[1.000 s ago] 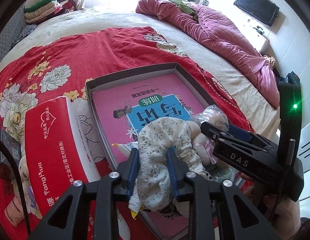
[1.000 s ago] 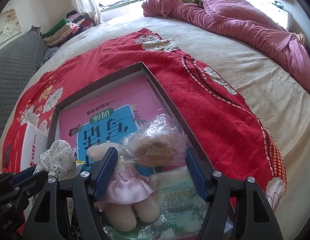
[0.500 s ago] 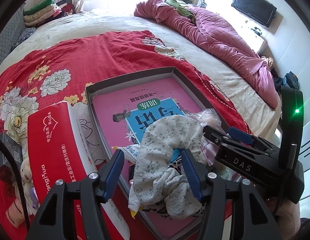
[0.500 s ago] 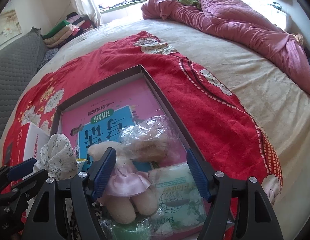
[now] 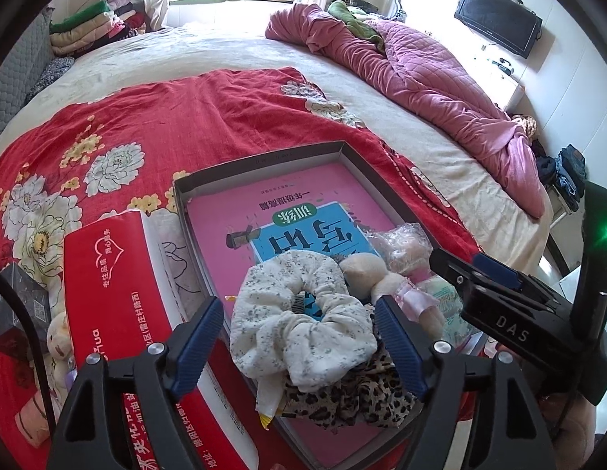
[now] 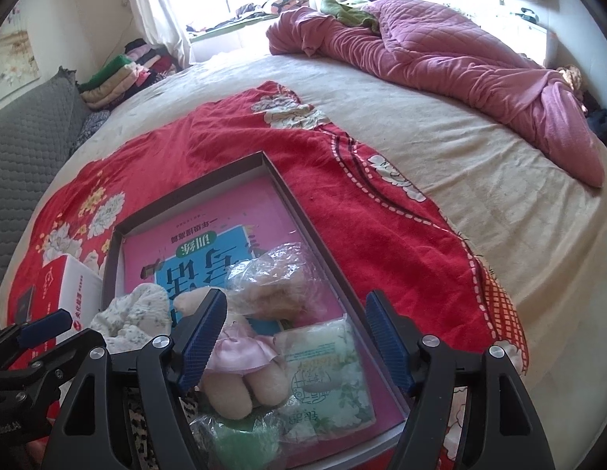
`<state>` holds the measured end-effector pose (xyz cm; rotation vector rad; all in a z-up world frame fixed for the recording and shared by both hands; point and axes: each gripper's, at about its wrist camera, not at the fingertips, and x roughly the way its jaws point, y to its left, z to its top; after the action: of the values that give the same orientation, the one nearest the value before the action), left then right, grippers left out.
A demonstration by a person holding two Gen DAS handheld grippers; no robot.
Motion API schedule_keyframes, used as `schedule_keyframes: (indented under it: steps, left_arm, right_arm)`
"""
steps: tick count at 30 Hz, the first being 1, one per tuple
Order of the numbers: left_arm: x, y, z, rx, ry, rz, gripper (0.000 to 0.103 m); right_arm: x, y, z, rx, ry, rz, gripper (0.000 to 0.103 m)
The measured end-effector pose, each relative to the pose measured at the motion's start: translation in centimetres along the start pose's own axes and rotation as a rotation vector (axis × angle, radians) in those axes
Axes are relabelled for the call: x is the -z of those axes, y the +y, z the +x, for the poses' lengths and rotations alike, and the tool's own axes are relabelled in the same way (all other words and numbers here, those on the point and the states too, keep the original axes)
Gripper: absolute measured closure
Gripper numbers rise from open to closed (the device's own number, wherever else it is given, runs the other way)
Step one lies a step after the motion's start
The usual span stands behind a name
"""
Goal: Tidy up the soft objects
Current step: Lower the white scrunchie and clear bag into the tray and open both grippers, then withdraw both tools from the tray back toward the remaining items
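Observation:
A shallow grey box [image 5: 264, 155] [image 6: 295, 199] lies on the red floral blanket with a pink book inside. A white floral scrunchie [image 5: 299, 321] [image 6: 131, 315] rests in the box on a leopard-print scrunchie [image 5: 354, 395]. My left gripper [image 5: 299, 337] is open, its fingers either side of the white scrunchie and apart from it. A plush doll in a pink dress [image 6: 232, 356] [image 5: 385, 286], a plastic-wrapped soft toy [image 6: 276, 282] and a tissue pack [image 6: 327, 376] lie in the box too. My right gripper [image 6: 295, 337] is open and empty above them.
A red and white carton [image 5: 119, 313] [image 6: 64, 290] lies left of the box, with a small plush toy [image 5: 60, 337] beside it. A pink quilt [image 5: 428, 74] [image 6: 440, 47] is heaped at the far right of the bed. Folded clothes [image 6: 115, 74] are stacked at the back left.
My left gripper opened and let go of the white scrunchie, which now lies in the box. Both grippers drew back and up a little.

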<state>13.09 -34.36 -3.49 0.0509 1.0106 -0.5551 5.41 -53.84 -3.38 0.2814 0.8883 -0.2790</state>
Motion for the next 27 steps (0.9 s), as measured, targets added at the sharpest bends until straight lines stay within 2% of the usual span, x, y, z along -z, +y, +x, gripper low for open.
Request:
schedule_keyframes:
  steps: [11, 16, 27]
  left_arm:
    - [-0.1, 0.0, -1.6, -0.019, -0.042, 0.005, 0.018]
    - [0.1, -0.1, -2.7, -0.012, -0.061, 0.002, 0.018]
    - [0.7, 0.3, -5.4, -0.046, -0.095, 0.01, 0.017]
  right_arm:
    - [0.6, -0.3, -1.7, 0.012, -0.025, 0.014, 0.028]
    - [0.9, -0.3, -2.7, 0.017, -0.039, 0.016, 0.028]
    - [1.2, 0.8, -5.5, 0.034, -0.078, 0.002, 0.027]
